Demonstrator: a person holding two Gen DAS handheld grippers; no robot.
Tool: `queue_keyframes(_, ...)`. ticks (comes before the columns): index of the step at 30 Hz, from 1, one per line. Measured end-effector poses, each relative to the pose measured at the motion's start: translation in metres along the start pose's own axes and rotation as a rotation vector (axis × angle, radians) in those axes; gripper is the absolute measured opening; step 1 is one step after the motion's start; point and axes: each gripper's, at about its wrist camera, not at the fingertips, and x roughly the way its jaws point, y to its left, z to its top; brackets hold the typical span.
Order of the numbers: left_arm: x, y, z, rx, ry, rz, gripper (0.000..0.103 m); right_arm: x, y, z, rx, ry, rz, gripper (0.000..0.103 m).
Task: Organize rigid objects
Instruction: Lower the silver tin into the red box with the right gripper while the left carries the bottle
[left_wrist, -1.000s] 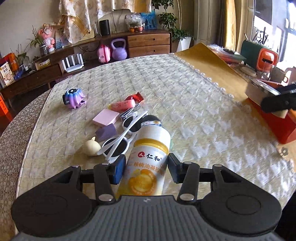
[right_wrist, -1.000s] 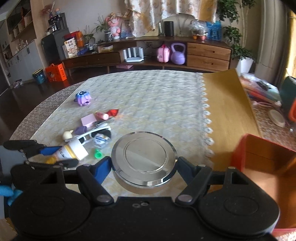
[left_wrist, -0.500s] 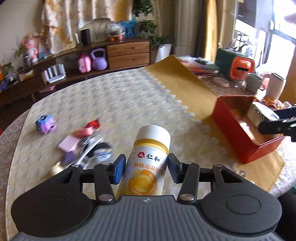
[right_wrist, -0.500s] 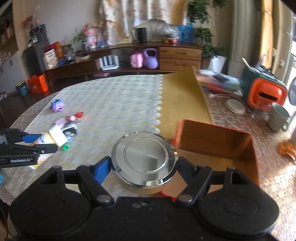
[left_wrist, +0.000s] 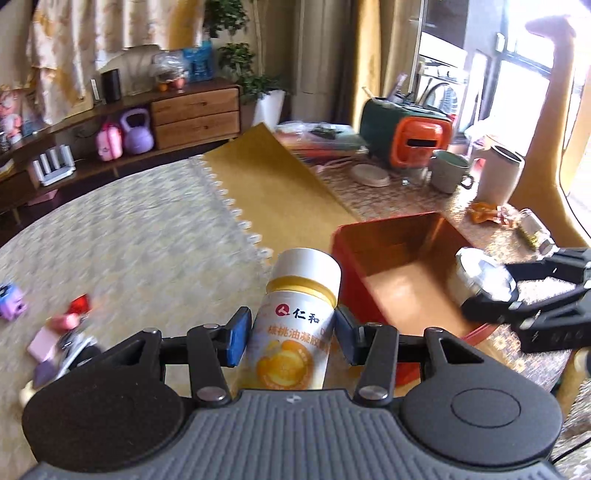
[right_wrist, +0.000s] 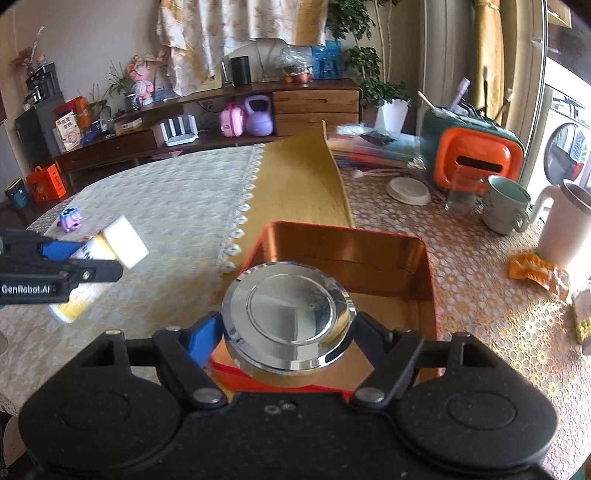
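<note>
My left gripper (left_wrist: 291, 338) is shut on a white and yellow bottle (left_wrist: 295, 325) with a white cap, held in the air just left of the red tin box (left_wrist: 413, 266). My right gripper (right_wrist: 290, 334) is shut on a round silver tin (right_wrist: 288, 314), held over the near edge of the red box (right_wrist: 347, 251), whose copper inside shows nothing else. The left gripper and its bottle (right_wrist: 110, 251) show at the left of the right wrist view. The right gripper with the silver tin (left_wrist: 484, 280) shows at the right of the left wrist view.
Small items stay on the quilted cloth at left: a purple toy (left_wrist: 11, 306), a red piece (left_wrist: 79, 304), a pink block (left_wrist: 40, 341). Right of the box stand a mug (right_wrist: 506, 203), a white cup (right_wrist: 565, 225), an orange-green case (right_wrist: 472, 155), a snack wrapper (right_wrist: 535, 269).
Both grippers swung right with their loads. The bottle left the pile of small items and now hangs beside the red box; the silver tin moved from above the cloth to over the box.
</note>
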Motion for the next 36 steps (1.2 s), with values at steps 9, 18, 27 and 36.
queue_keyframes(9,0.038,-0.055,0.040,0.046,0.013,-0.068,0.042,0.015,-0.020,-0.004,-0.025,0.008,-0.029,0.077)
queue_keyframes(18,0.082,-0.073,0.056,0.085,0.023,-0.024,0.040,0.035,-0.031,-0.005,-0.029,0.056,-0.048,0.077)
queue_keyframes(27,0.087,0.003,0.051,0.134,0.038,0.100,0.040,0.044,-0.037,-0.005,-0.014,0.070,-0.009,0.077)
queue_keyframes(36,0.114,0.027,0.053,0.200,0.055,0.026,0.056,0.050,-0.040,-0.002,-0.017,0.098,0.009,0.077)
